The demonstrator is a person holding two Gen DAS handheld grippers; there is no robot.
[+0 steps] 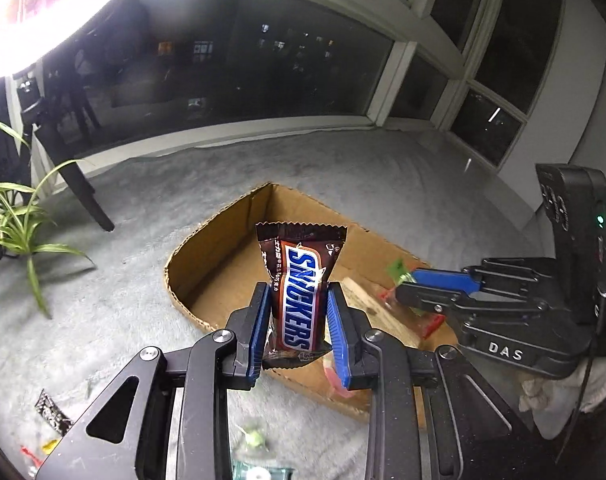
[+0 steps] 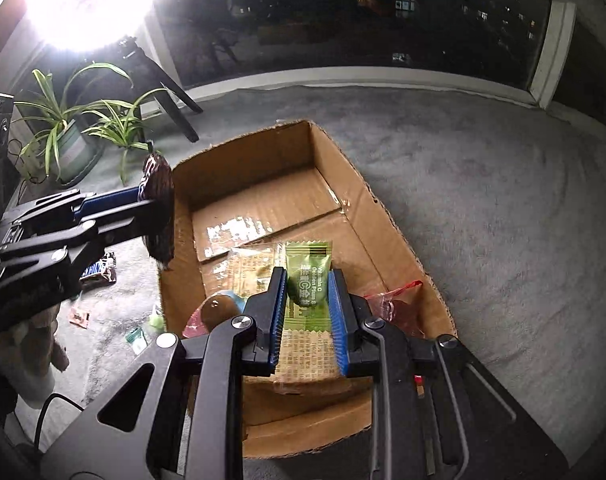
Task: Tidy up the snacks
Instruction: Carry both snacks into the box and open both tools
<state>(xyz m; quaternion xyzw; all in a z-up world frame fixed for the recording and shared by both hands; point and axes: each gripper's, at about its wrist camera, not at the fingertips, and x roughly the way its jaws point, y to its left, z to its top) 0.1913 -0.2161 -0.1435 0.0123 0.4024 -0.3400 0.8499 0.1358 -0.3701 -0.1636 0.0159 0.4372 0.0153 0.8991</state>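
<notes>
Grey carpet (image 2: 483,184) under a dark window. My left gripper (image 1: 299,316) clamps a chocolate bar (image 1: 299,288); my right gripper (image 2: 307,300) pinches a green candy (image 2: 307,276). Both hang over the cardboard box (image 2: 263,160) at twelve o'clock. Next, I judge: lower and release.

Two close, downward wrist views, shared cardboard box (image 1: 223,264).

Cardboard box (image 2: 343,184) on carpet (image 2: 503,208), wrapped snacks (image 2: 395,304) inside (near end), plant (image 2: 67,120) left behind
</notes>
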